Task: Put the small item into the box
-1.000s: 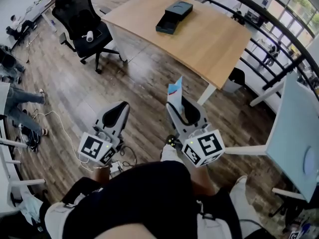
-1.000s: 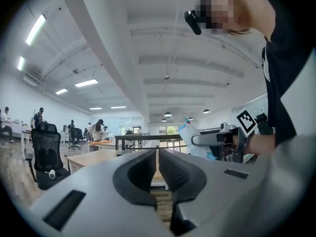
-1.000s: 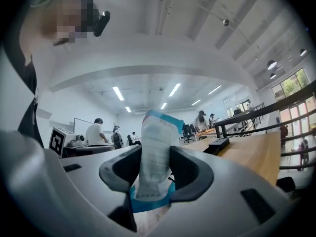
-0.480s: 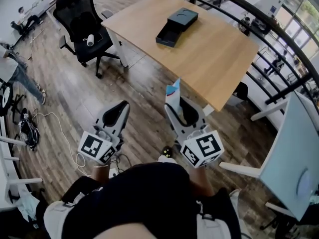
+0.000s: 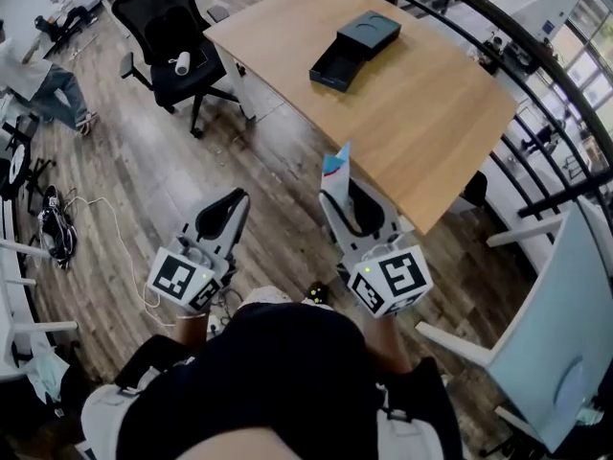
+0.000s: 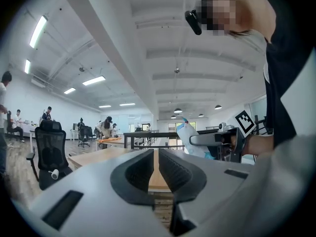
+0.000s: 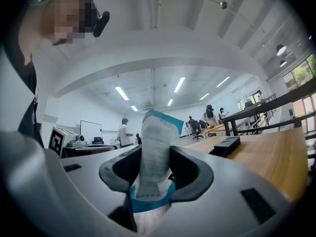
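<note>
One white-and-blue sachet (image 5: 334, 168) is clamped in the right tool (image 5: 337, 197); its print cannot be read. The left tool (image 5: 228, 203) is closed on nothing.

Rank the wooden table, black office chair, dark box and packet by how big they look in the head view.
1. wooden table
2. black office chair
3. dark box
4. packet, partly hidden between the jaws and nearer the camera, so its rank is unsure
</note>
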A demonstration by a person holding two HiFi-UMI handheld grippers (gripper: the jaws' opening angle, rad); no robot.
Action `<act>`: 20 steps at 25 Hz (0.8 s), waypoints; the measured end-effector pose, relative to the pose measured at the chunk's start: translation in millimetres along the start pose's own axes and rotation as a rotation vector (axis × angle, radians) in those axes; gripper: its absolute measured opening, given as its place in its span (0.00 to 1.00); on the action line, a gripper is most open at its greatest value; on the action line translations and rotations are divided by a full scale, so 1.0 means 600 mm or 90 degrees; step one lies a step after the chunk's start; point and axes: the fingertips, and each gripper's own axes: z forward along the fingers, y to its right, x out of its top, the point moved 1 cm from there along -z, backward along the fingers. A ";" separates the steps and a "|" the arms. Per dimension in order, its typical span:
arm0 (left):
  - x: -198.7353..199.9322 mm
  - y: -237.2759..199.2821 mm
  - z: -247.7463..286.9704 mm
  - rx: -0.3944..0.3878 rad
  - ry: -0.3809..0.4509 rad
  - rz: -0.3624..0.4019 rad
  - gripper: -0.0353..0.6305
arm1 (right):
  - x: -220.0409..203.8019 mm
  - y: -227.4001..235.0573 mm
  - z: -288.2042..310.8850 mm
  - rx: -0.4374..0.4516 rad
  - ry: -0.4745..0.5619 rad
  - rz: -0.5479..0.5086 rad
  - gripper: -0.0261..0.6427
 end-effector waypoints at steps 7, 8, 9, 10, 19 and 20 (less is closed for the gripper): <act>-0.010 -0.015 0.031 -0.003 -0.011 -0.009 0.09 | -0.011 0.027 0.024 0.003 -0.014 0.014 0.30; -0.012 -0.017 0.039 -0.005 -0.012 -0.009 0.09 | -0.013 0.033 0.027 0.002 -0.015 0.014 0.30; -0.014 -0.020 0.049 -0.008 -0.011 -0.010 0.09 | -0.014 0.041 0.031 0.000 -0.016 0.013 0.30; -0.015 -0.025 0.059 -0.011 -0.010 -0.011 0.09 | -0.016 0.050 0.036 -0.005 -0.017 0.012 0.30; -0.022 -0.115 0.156 -0.058 -0.001 0.003 0.09 | -0.011 0.121 0.123 -0.057 -0.012 0.006 0.30; -0.025 -0.127 0.169 -0.065 -0.004 -0.001 0.09 | -0.009 0.130 0.133 -0.067 -0.011 0.005 0.30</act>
